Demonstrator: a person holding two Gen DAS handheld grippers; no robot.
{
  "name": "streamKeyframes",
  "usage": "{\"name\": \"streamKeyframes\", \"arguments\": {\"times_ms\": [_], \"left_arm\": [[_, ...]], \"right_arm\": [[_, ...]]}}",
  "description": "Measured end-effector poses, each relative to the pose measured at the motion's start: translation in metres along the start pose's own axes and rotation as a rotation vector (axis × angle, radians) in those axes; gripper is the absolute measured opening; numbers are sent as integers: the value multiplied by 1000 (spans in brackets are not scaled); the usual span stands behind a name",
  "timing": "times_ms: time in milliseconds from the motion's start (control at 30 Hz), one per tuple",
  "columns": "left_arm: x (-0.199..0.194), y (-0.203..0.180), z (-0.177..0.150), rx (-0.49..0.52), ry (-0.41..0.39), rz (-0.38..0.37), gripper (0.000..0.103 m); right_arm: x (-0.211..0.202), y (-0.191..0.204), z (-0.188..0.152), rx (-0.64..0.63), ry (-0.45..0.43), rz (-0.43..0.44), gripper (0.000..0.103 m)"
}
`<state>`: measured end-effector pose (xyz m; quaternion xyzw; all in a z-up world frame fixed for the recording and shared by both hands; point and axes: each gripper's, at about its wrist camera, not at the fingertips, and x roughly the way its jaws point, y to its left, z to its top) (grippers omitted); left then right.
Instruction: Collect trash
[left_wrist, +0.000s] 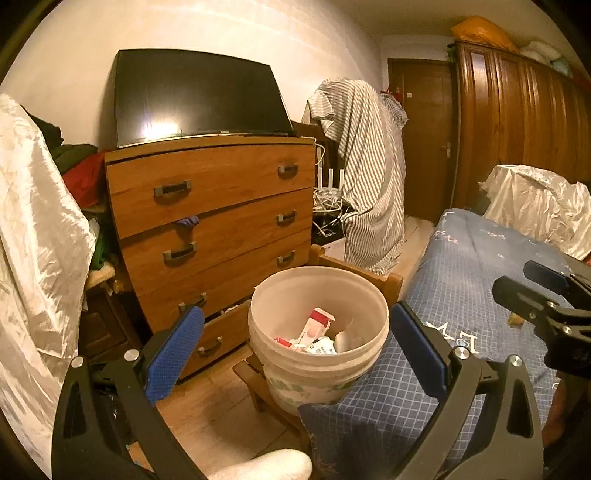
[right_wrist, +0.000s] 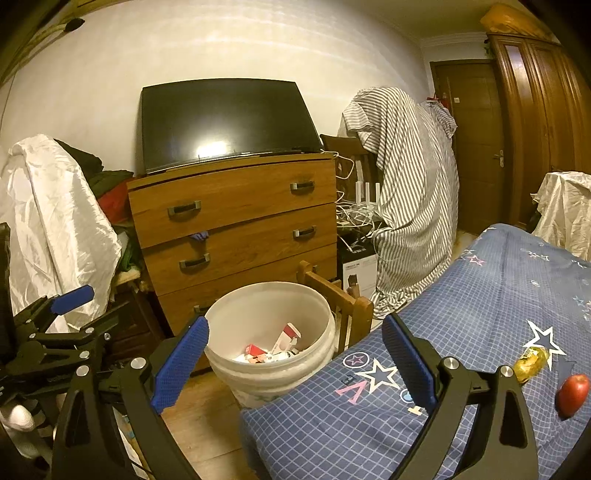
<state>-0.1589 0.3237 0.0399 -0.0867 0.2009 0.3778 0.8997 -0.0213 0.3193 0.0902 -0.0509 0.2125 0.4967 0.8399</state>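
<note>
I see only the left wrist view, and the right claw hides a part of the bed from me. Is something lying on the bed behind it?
Observer: Yes. A yellow wrapper lies on the blue bedspread, to the right of the right claw.
Operator: Is it the only thing there?
Observer: No. A red apple lies near it, closer to the camera and not touching it.
Operator: Does the right claw hold anything?
Observer: No. It is open and empty, and it points toward the white bucket.
</note>
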Motion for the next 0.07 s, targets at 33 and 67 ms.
{"name": "streamKeyframes", "arguments": {"times_ms": [33, 67], "left_arm": [[1, 0, 0, -1, 1, 3, 97], [1, 1, -1, -3, 3, 4, 97]], "right_arm": [[1, 0, 0, 0, 1, 0, 95], [1, 1, 0, -1, 1, 0, 95]]}}
